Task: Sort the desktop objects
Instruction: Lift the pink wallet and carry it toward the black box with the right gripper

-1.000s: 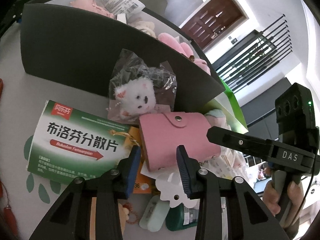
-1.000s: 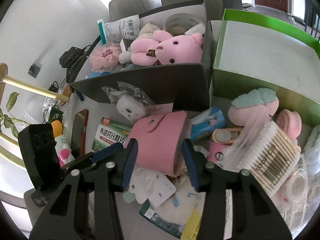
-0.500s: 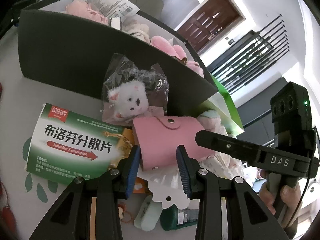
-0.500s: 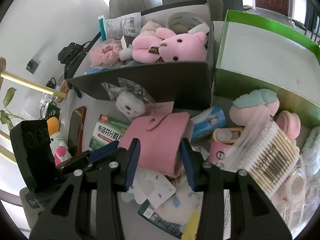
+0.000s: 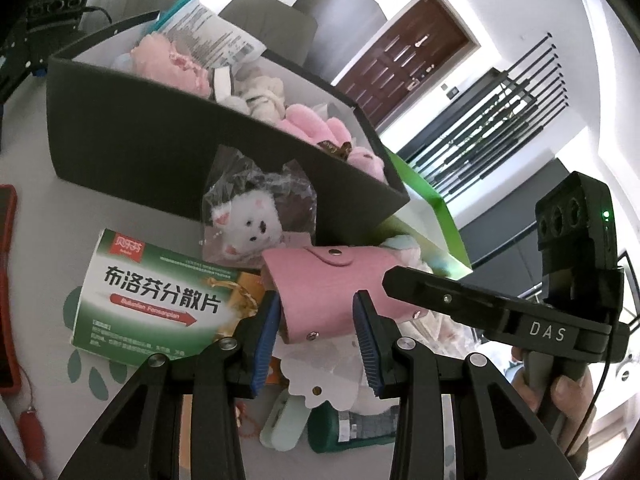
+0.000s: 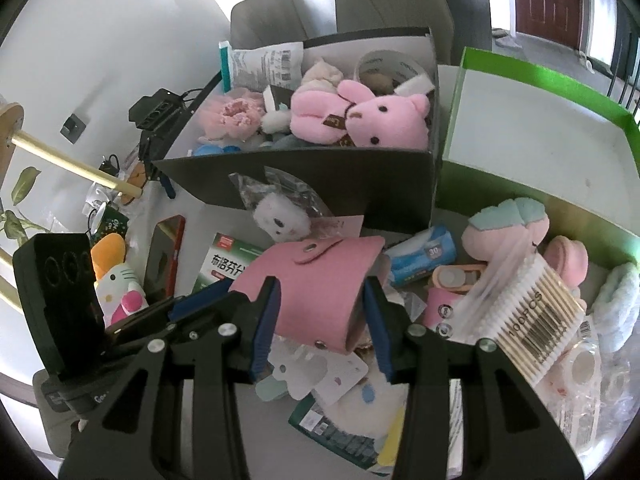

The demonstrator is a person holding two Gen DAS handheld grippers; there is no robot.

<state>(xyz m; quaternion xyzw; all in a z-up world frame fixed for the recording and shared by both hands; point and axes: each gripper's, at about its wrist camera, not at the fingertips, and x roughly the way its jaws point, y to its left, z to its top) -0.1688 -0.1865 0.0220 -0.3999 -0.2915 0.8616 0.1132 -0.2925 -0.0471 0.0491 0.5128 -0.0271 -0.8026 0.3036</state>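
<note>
Pink card wallet [image 5: 332,292] sits gripped between both grippers' fingers, left gripper [image 5: 316,340] and right gripper [image 6: 322,320], above the cluttered grey tabletop [image 5: 32,208]. Left view alone shows a brown door [image 5: 404,56]; right view alone shows cotton swabs [image 6: 532,316].

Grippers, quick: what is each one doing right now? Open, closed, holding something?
Left gripper: closed on the left end of the pink wallet.
Right gripper: closed on the same pink wallet, at its other end.
</note>
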